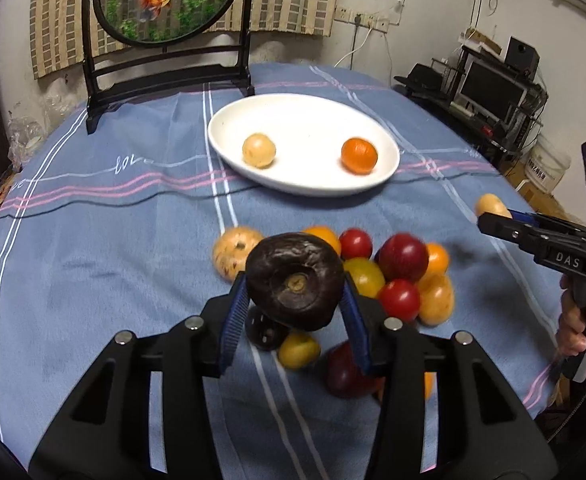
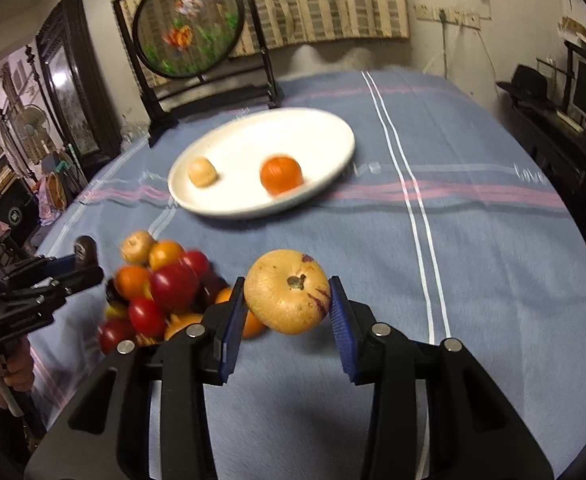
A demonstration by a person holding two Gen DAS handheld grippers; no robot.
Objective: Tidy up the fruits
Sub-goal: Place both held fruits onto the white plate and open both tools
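Two grippers, each clamped on one fruit above the blue cloth (image 1: 93, 280): left gripper (image 1: 295, 285) on a dark fruit (image 1: 295, 278), right gripper (image 2: 287, 294) on a tan fruit (image 2: 287, 291), heap (image 1: 397, 276) below, white plate (image 1: 313, 112) beyond with seemingly an orange (image 1: 359, 155) and a pale fruit (image 1: 258, 150).

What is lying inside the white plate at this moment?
Inside the white plate lie two fruits, apart from each other: a pale yellow fruit and an orange fruit. The plate is otherwise bare, and nothing covers it in either view.
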